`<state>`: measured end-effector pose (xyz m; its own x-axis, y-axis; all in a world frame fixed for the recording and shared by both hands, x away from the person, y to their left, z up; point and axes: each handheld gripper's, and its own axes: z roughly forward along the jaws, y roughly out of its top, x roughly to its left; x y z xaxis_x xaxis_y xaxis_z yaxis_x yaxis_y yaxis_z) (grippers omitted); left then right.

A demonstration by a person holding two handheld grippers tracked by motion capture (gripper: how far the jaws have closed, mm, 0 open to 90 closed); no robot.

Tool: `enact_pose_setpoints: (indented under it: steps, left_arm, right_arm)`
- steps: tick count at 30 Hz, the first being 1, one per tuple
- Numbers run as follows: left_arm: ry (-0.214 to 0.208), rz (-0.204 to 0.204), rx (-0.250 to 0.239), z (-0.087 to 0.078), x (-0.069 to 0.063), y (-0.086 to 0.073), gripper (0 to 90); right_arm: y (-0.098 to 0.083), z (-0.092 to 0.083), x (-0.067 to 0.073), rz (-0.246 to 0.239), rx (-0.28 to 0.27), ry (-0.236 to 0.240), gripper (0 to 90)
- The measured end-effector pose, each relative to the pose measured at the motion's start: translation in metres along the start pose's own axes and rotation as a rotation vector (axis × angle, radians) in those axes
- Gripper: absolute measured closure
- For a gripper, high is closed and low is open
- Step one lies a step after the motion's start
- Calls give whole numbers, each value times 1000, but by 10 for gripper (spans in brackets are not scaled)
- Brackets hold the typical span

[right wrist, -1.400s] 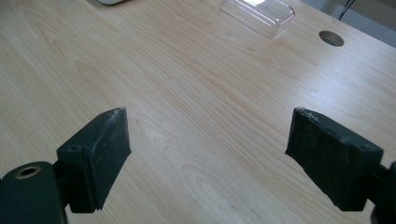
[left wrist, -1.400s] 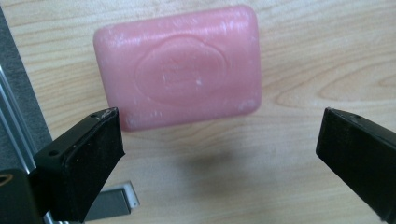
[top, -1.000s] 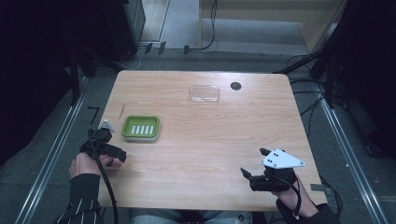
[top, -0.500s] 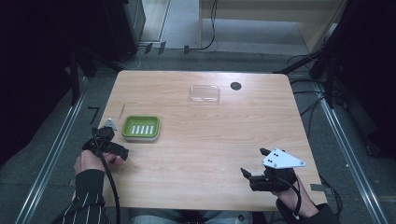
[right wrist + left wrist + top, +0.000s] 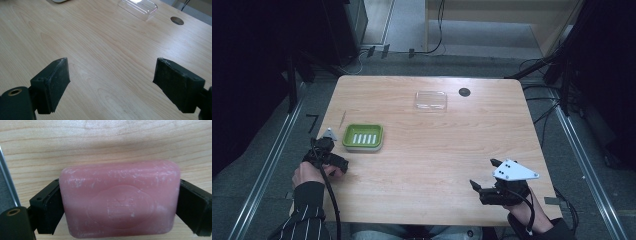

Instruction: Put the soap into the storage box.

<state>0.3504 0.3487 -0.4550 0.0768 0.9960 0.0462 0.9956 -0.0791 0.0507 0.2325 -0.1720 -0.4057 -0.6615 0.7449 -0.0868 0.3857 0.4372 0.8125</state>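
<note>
pink soap bar (image 5: 120, 200) sits pinched between the jaws of the left gripper (image 5: 326, 152) at the near left edge of the wooden surface (image 5: 437, 145), just beside a green soap dish (image 5: 363, 137). right gripper (image 5: 492, 190) rests near the front right, jaws spread wide over bare wood. a clear lid (image 5: 431, 100) lies farther back.

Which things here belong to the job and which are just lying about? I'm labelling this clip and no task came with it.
Likely in play:
- pink soap bar, clamped in the left gripper
- green soap dish, right beside that gripper
- clear lid, possibly

Lying about, or idle:
- table's cable hole
- right gripper, open over bare wood
</note>
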Motion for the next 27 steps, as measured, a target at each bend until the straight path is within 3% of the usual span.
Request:
enact_pose_setpoints:
  steps: [14, 19, 27]
  left_arm:
    - [3, -21, -13, 1, 0, -2, 70]
    - [3, -10, -17, -2, -2, -3, 125]
    - [3, -15, -22, -2, -2, -3, 133]
  right_arm:
    - [0, 0, 0, 0, 0, 1, 138]
    - [0, 0, 0, 0, 0, 0, 138]
    - [0, 0, 0, -2, 0, 1, 138]
